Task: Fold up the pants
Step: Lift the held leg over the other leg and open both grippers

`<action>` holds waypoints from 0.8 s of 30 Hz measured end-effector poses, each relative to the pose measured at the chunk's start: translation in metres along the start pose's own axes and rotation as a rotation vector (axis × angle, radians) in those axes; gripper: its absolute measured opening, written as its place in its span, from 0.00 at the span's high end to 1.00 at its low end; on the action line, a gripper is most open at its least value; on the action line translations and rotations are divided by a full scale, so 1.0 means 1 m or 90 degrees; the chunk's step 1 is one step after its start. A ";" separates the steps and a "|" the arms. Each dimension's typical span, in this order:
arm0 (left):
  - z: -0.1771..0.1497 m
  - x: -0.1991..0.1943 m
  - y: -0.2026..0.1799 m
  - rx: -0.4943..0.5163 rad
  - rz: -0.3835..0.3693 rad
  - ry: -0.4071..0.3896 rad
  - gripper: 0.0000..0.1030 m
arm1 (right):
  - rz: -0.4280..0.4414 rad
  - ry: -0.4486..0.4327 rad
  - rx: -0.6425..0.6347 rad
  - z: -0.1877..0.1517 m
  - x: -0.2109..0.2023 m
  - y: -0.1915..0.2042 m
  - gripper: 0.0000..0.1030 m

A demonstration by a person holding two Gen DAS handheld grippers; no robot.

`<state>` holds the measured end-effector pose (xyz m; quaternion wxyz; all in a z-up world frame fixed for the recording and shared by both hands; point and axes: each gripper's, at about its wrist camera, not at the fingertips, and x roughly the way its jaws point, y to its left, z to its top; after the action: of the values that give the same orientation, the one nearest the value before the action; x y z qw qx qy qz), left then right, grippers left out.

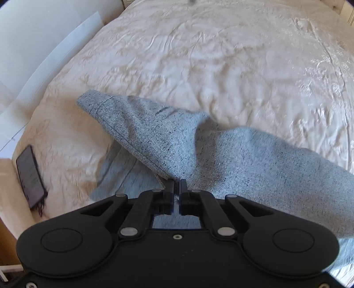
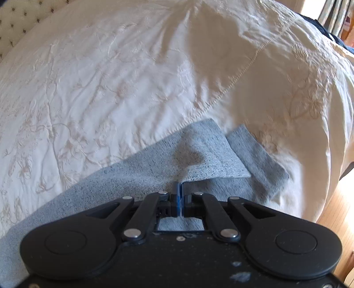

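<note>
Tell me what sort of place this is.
Most likely a bedroom: the grey pants lie on a wide bed with an embroidered cream bedspread, a tufted headboard behind it, and a phone near the edge.

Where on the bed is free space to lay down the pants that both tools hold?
The cream bedspread is bare beyond the grey pants, up to its far edge; the right view shows the same. Near the left edge a phone lies. Left tool and right tool pinch the cloth.
</note>
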<state>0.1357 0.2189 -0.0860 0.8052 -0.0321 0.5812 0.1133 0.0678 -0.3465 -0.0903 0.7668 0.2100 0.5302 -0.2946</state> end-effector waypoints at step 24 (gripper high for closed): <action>-0.079 0.033 0.009 0.037 0.078 0.040 0.93 | -0.037 0.066 -0.025 -0.072 0.035 -0.049 0.99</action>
<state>0.0702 0.2183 -0.1419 0.7785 0.0238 0.6103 0.1443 -0.0055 -0.3445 -0.1491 0.7336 0.1943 0.5806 -0.2949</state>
